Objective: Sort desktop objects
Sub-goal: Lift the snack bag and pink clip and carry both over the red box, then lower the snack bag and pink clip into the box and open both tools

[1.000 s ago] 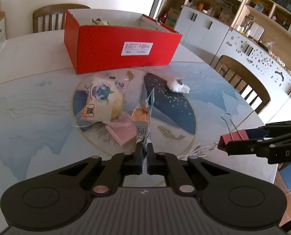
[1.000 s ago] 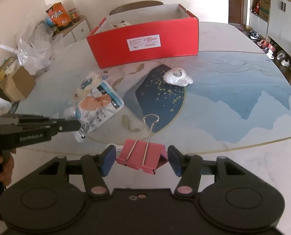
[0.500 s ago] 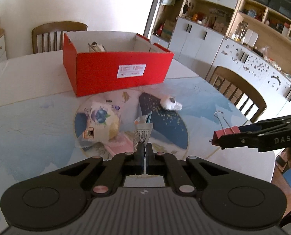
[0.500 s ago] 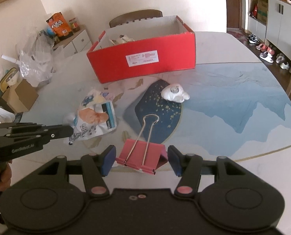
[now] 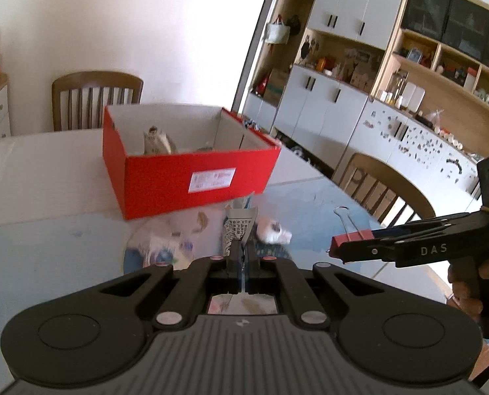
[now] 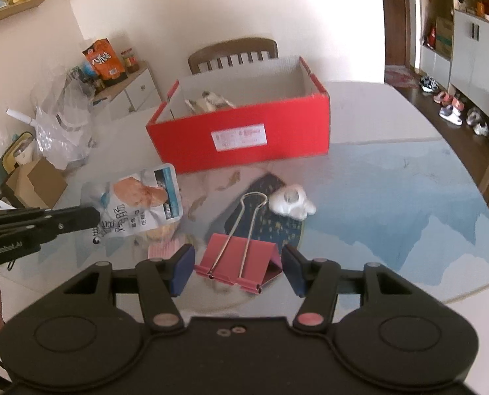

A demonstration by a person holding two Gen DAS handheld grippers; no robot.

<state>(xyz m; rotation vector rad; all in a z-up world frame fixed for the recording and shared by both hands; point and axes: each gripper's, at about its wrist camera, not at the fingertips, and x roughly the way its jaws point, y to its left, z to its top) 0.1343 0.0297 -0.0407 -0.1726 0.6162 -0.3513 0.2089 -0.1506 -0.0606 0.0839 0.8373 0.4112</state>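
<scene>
My left gripper [image 5: 243, 255] is shut on the edge of a snack packet [image 5: 239, 227] and holds it above the table; the packet [image 6: 139, 202] hangs from it [image 6: 94, 215] in the right wrist view. My right gripper [image 6: 233, 263] is shut on a pink binder clip [image 6: 239, 263], also seen from the left [image 5: 351, 238]. The red box [image 5: 192, 171] stands open behind, with some wrapped items inside [image 6: 208, 102]. A small white object [image 6: 290, 200] lies on the table in front of the box.
A round bun packet [image 5: 165, 247] and a pink item [image 6: 162, 250] lie on the table mat. Wooden chairs stand behind the box [image 5: 96, 98] and at the right [image 5: 382, 184]. Bags and a cardboard box [image 6: 37, 181] sit at the far left.
Both grippers have risen above the table with their loads. The snack packet has been lifted off the mat, and the view has tilted up towards the red box.
</scene>
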